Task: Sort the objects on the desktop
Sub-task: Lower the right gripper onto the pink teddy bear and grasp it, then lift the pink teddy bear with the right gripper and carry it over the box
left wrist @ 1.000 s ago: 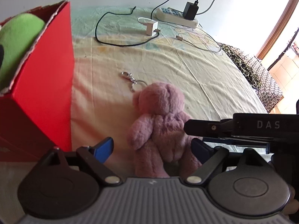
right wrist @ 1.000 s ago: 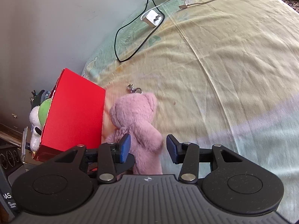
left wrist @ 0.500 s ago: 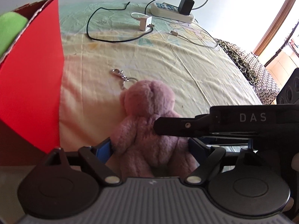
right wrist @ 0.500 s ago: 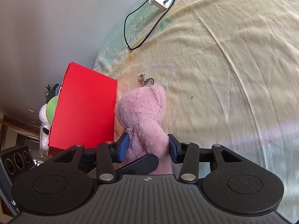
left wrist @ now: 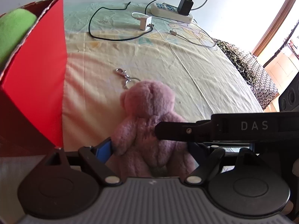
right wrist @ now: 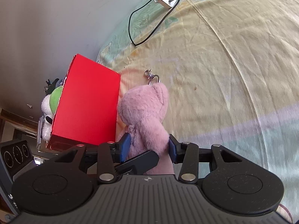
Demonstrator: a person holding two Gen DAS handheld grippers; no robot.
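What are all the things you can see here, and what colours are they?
Plush bear: one, pink, lying on the bed sheet beside the red box, between the fingers of both grippers.
Keyring clip: one, silver, on the sheet at the bear's head.
Red box: one, red, at the sheet's edge.
Plush toys in the box: at least two, one green and one white.
Bed sheet: one, pale yellow and green.
Power strip: one, white, far end of the sheet, black adapter plugged in.
Charger: one, white, near the strip.
Cables: black and white, looping over the sheet.
Left gripper: black, blue pads, open around the bear.
Right gripper: black, blue pads, closed on the bear's body.
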